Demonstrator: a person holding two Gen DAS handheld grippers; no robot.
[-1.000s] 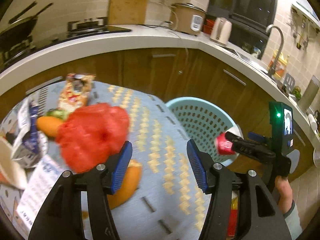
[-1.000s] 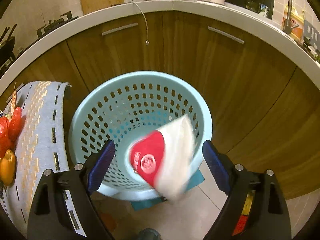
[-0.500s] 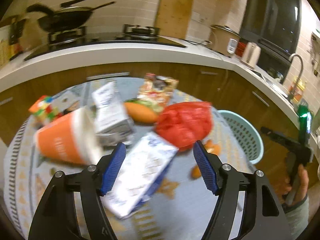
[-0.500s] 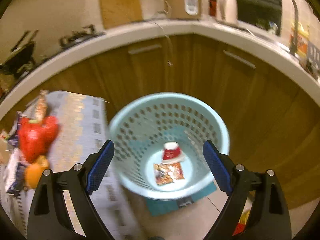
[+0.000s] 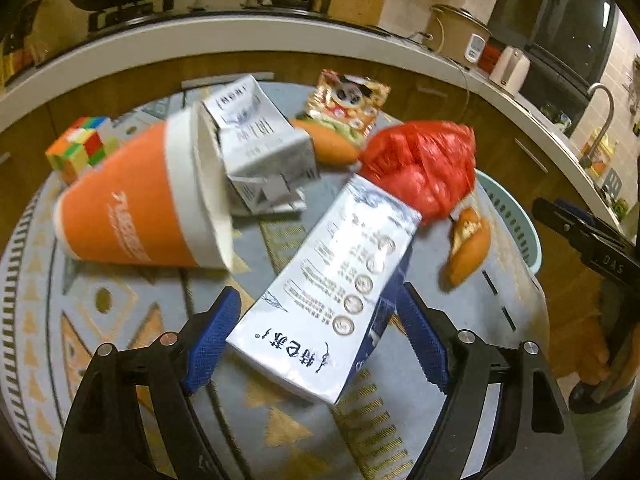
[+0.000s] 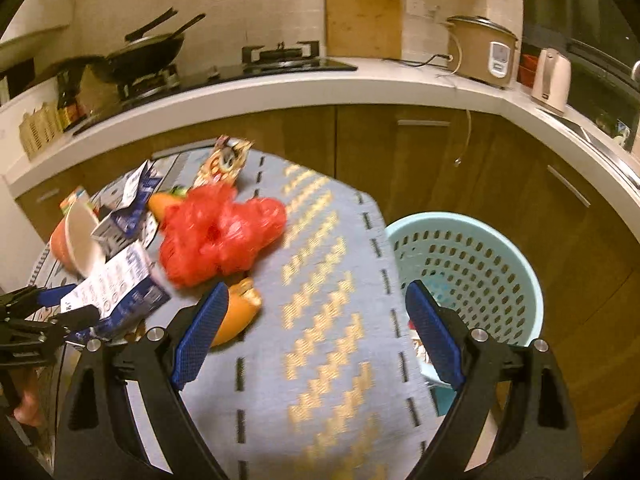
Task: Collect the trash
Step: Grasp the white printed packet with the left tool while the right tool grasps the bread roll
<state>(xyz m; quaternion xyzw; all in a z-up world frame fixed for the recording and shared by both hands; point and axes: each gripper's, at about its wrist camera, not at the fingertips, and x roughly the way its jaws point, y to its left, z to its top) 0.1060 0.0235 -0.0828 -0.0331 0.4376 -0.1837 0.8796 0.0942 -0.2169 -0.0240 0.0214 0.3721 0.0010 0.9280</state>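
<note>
1. Left wrist view: the left gripper (image 5: pixel 316 340) has its jaws apart, and they have just been opening wider. The flat milk carton (image 5: pixel 332 292) lies between the blue pads, but the pads do not press it yet.
2. The milk carton lies on the patterned table mat (image 5: pixel 120 320). The orange paper cup (image 5: pixel 136 200) lies on its side, just beside the carton. A crushed second carton (image 5: pixel 260 152) touches the cup's rim. The red plastic bag (image 5: pixel 424 164) rests against the carton's far end.
3. To do this step well, the left gripper should likely go lower, keep the carton in the middle, and then squeeze its two long sides. It should stay clear of the red plastic bag.
4. The right edge shows a hand and the other gripper, both cut off. The basket is mostly hidden behind the red plastic bag.
5. Right wrist view: the right gripper (image 6: pixel 316 336) has its jaws wide apart with nothing in them. It hangs over the table mat, near a piece of bread (image 6: pixel 240 312).
6. The light blue laundry basket (image 6: pixel 520 280) stands on the floor just beside the table mat. Something small lies inside it, but the right pad hides most of it. This picture is blurry.
</note>
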